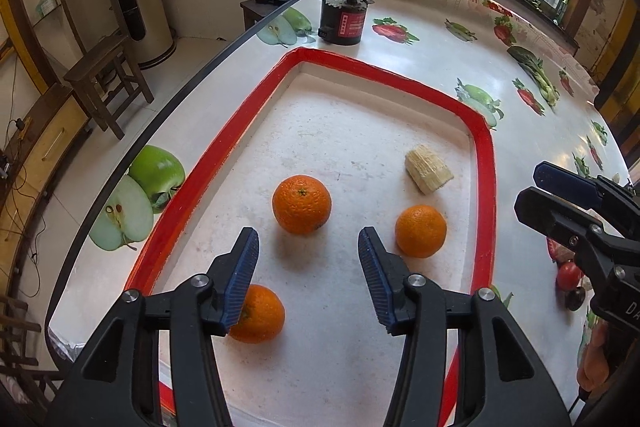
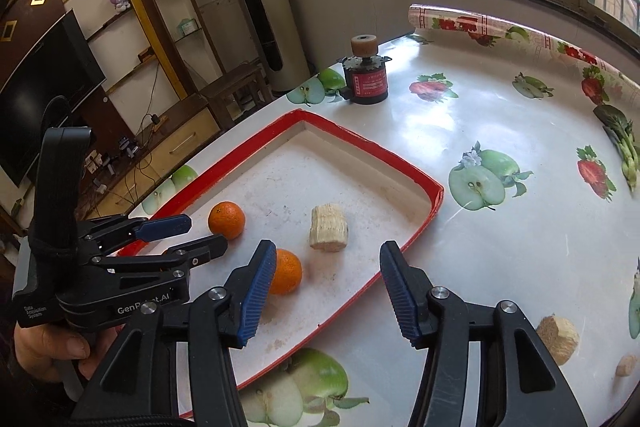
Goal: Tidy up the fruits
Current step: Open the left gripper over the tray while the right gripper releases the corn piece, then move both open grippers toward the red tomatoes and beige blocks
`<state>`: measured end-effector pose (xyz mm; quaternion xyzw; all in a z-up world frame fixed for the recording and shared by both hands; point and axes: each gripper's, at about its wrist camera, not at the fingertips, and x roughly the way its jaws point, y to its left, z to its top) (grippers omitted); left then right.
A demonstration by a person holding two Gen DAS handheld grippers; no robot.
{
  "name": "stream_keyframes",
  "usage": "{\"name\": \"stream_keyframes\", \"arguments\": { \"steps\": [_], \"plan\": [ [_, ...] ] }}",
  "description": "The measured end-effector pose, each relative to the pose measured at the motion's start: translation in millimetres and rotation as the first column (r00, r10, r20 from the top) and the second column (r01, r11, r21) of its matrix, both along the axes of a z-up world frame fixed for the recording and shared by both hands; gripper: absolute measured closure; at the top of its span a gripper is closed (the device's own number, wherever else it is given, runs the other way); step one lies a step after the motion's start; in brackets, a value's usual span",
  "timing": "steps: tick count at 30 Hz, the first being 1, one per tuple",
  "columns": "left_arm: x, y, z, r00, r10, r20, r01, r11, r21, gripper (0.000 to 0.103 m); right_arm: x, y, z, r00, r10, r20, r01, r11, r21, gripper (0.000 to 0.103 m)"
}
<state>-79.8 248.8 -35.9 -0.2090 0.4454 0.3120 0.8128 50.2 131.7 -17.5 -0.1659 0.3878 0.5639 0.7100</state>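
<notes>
A white tray with a red rim [image 1: 224, 151] [image 2: 400, 155] lies on the fruit-print table. Three oranges rest in it: one mid-tray [image 1: 301, 205] [image 2: 226, 220], one to the right [image 1: 421, 231] [image 2: 285, 271], one nearest [image 1: 258, 313], partly behind my left finger. A pale corn-cob piece [image 1: 428, 169] [image 2: 328, 227] also lies in the tray. My left gripper [image 1: 308, 239] [image 2: 202, 231] hovers open above the oranges with nothing between its pads. My right gripper [image 2: 329, 247] [image 1: 540, 187] stands open over the tray's right side, also empty.
A black motor with a red label and tan roller [image 1: 344, 23] [image 2: 366, 83] stands beyond the tray. Two more cob pieces [image 2: 557, 339] [image 2: 626, 365] lie on the table at right. The table edge [image 1: 120, 167] runs close along the tray's left side. A hand [image 2: 48, 347] holds the left gripper.
</notes>
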Motion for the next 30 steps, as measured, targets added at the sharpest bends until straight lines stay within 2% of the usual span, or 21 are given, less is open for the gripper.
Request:
{"name": "stream_keyframes", "arguments": {
  "steps": [7, 16, 19, 21, 30],
  "plan": [
    [-2, -19, 11, 0.999, -0.019, 0.038, 0.019, 1.000, -0.005, 0.053, -1, -37, 10, 0.999, -0.035, 0.003, 0.035, 0.999, 0.024, 0.046],
    [6, -51, 25, 0.995, -0.073, 0.073, 0.073, 0.997, -0.002, 0.053, 7, -91, 9, 0.995, -0.101, -0.015, 0.101, 0.994, 0.030, 0.045],
    [9, -63, 28, 0.992, -0.094, 0.084, 0.095, 0.995, -0.008, 0.053, 12, -111, 7, 0.991, -0.132, -0.019, 0.133, 0.991, 0.030, 0.045],
    [13, -70, 28, 0.991, -0.107, 0.083, 0.108, 0.994, -0.003, 0.049, 16, -124, 6, 0.988, -0.153, -0.024, 0.154, 0.988, 0.030, 0.044],
    [25, -100, 34, 0.982, -0.166, 0.089, 0.166, 0.986, 0.006, 0.048, 35, -180, 5, 0.968, -0.251, -0.023, 0.252, 0.967, 0.038, 0.044]
  ]
}}
